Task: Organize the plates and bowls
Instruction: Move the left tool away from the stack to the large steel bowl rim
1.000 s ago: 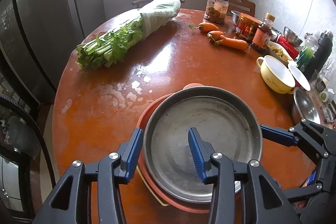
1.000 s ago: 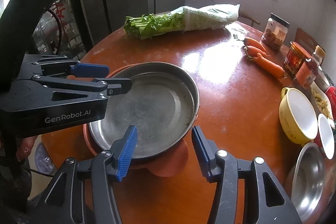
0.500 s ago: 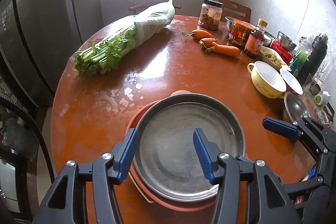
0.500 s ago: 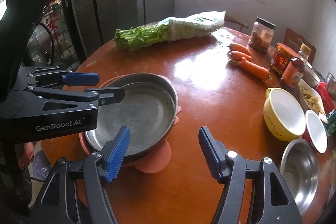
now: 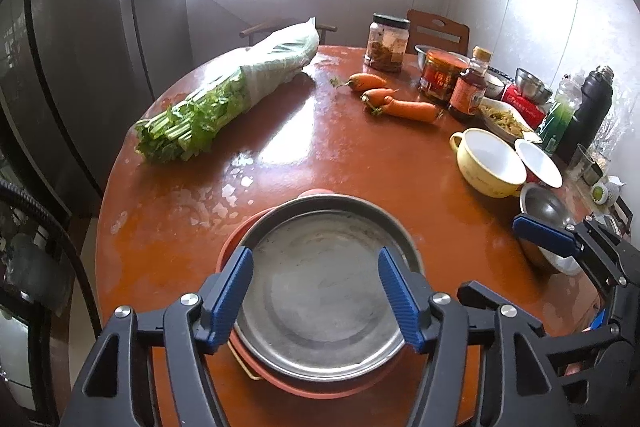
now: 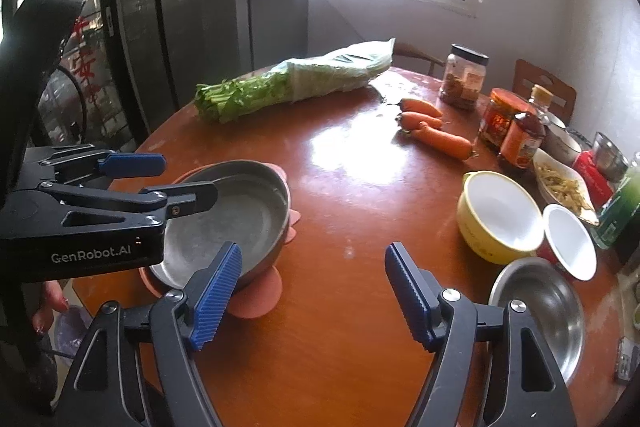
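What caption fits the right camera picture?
Open right gripper hovers between metal pan and yellow bowl.

Left tool (image 5: 316, 301) released steel pan (image 5: 320, 291), backed off; right tool (image 6: 312, 293) withdrew right.

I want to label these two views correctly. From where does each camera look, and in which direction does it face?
Left wrist: sits on the left gripper, looks down over the metal plate and across the table; its blue fingers and the right gripper's tip show.
Right wrist: sits on the right gripper, faces bare table between plate and steel bowl; the left gripper shows at left.
Shared: plate, yellow bowl, carrots, greens.
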`<control>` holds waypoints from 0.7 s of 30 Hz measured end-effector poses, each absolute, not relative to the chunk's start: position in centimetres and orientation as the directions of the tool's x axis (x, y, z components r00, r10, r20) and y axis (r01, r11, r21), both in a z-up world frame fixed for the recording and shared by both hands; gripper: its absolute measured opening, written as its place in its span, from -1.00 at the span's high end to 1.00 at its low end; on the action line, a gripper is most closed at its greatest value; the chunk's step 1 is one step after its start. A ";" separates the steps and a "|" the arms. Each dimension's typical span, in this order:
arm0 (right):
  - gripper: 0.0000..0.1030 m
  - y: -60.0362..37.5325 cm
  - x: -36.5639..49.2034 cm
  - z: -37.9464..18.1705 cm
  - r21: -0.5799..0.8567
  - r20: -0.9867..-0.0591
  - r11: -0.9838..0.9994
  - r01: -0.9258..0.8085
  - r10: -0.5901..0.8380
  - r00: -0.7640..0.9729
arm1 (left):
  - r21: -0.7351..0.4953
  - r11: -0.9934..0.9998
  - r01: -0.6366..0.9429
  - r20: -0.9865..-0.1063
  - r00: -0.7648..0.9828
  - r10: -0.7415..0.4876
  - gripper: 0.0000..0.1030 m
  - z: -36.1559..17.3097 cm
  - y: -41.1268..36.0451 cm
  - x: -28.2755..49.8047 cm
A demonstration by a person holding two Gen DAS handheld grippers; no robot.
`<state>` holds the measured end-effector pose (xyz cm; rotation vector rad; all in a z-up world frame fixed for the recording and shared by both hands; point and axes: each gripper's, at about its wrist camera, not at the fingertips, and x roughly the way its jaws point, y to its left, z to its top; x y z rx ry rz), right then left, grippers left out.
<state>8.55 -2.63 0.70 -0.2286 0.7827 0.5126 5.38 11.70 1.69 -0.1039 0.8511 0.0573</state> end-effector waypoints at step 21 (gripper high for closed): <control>-0.53 -9.7 7.2 3.5 -0.023 -0.630 0.915 -0.403 0.299 0.716 | -0.033 0.998 -0.051 -0.709 0.705 0.013 -0.49 4.3 5.4 5.3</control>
